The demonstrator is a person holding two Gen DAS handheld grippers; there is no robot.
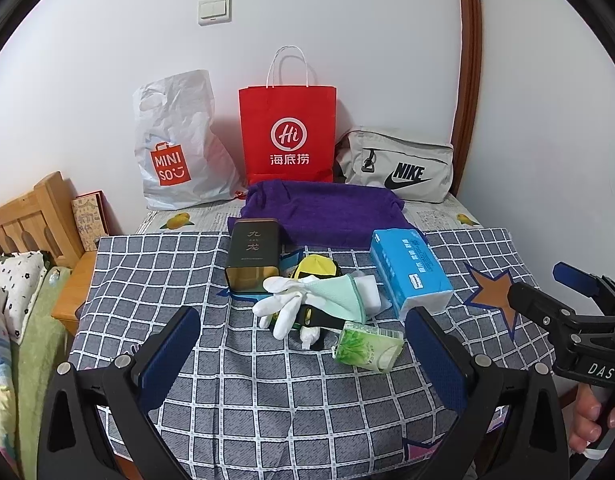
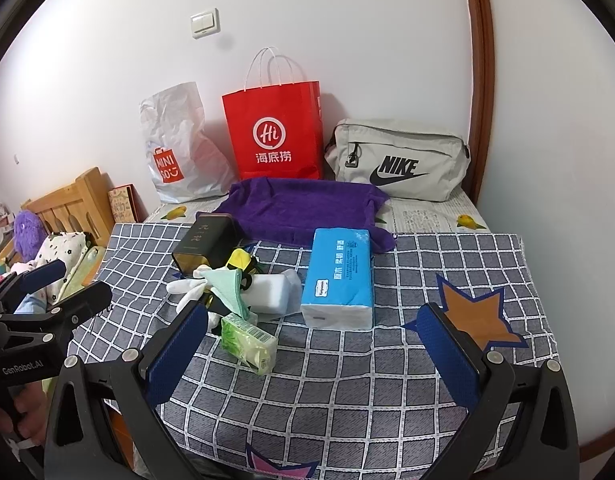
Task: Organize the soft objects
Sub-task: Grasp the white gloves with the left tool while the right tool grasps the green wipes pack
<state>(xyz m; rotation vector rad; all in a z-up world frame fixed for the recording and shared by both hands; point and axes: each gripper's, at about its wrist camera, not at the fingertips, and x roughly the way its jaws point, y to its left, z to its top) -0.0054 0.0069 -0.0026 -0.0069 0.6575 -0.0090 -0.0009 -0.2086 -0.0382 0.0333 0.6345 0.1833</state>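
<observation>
Currently: left gripper spread, empty | right gripper spread, empty | white glove beside blue tissue pack, left of it

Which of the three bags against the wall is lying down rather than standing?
The grey Nike pouch, lying lengthwise at right; the red paper bag and white Miniso bag stand upright.

Black tool frames, blue ribbed pads, silver screws.
</observation>
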